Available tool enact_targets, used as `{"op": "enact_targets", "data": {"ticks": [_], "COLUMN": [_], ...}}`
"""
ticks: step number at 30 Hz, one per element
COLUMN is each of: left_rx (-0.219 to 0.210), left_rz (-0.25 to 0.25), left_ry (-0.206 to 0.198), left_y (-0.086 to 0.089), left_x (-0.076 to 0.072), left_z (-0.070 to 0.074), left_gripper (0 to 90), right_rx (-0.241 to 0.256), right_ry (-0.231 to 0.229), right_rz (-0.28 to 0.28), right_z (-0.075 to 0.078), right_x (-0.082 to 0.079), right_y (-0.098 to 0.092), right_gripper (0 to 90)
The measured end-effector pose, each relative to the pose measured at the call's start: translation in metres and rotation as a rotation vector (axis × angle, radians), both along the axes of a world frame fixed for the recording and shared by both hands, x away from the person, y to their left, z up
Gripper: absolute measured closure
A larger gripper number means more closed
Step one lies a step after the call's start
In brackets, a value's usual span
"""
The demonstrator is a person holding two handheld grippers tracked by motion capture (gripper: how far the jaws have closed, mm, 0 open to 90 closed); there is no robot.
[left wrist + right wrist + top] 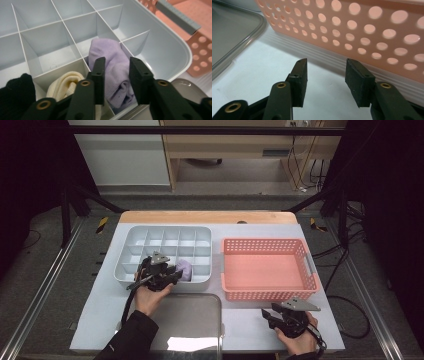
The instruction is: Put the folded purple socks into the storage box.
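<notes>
A grey divided organiser stands at the table's left centre. In its front row lie a black sock, a cream sock and a purple sock, each in its own compartment. My left gripper reaches into the front right compartment, and its jaws press on both sides of the purple sock. An empty pink perforated basket sits to the right. My right gripper hovers open over the white mat in front of the basket, nothing between its jaws.
A clear plastic lid lies flat at the front centre, between my two hands, and its rounded edge lies left of the right gripper. The basket's grey handle is close to the organiser's right wall.
</notes>
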State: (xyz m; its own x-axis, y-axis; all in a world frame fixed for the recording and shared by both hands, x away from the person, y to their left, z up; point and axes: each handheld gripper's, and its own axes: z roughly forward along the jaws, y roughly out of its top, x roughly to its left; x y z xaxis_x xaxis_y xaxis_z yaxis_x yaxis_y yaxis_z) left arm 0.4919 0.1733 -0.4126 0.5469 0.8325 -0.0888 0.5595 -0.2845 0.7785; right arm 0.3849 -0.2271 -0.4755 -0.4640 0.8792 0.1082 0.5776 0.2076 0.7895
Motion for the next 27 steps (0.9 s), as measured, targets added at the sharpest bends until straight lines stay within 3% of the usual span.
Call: {"op": "enact_targets", "data": {"ticks": [2, 4, 6, 9, 15, 19, 23, 27], "left_rx": [-0.006, 0.033, 0.051, 0.045, 0.045, 0.001, -0.006, -0.029], "left_rz": [-0.003, -0.025, -0.035, -0.043, -0.034, -0.01, 0.002, -0.019], "left_ry": [0.002, 0.026, 0.052, 0.063, 0.053, 0.016, -0.051, -0.109], "left_y": [0.0, -0.002, -0.003, -0.002, -0.002, 0.002, 0.007, 0.017], "left_x": [0.0, 0.002, 0.004, 0.006, 0.006, 0.0, -0.009, -0.022], "left_z": [0.0, -0.004, -0.01, -0.013, -0.014, -0.011, -0.003, 0.009], "left_gripper": [77.2, 82.4, 83.3, 83.4, 78.3, 68.0, 62.8, 57.8], "right_rx": [0.001, -0.008, -0.011, -0.008, 0.0, 0.019, 0.035, 0.053], "right_ry": [0.003, 0.001, 0.001, -0.001, 0.004, 0.008, 0.005, 0.001], "right_rz": [-0.002, 0.002, 0.005, 0.015, 0.031, 0.059, 0.068, 0.086], "right_z": [0.0, 0.001, 0.0, 0.0, 0.001, 0.002, 0.004, 0.007], "right_x": [0.0, 0.0, 0.0, 0.001, 0.003, 0.004, 0.003, 0.003], "right_y": [0.0, 0.0, 0.001, 0.003, 0.009, 0.016, 0.019, 0.025], "right_gripper": [53.4, 54.7, 55.5, 56.4, 57.5, 57.8, 57.1, 55.9]}}
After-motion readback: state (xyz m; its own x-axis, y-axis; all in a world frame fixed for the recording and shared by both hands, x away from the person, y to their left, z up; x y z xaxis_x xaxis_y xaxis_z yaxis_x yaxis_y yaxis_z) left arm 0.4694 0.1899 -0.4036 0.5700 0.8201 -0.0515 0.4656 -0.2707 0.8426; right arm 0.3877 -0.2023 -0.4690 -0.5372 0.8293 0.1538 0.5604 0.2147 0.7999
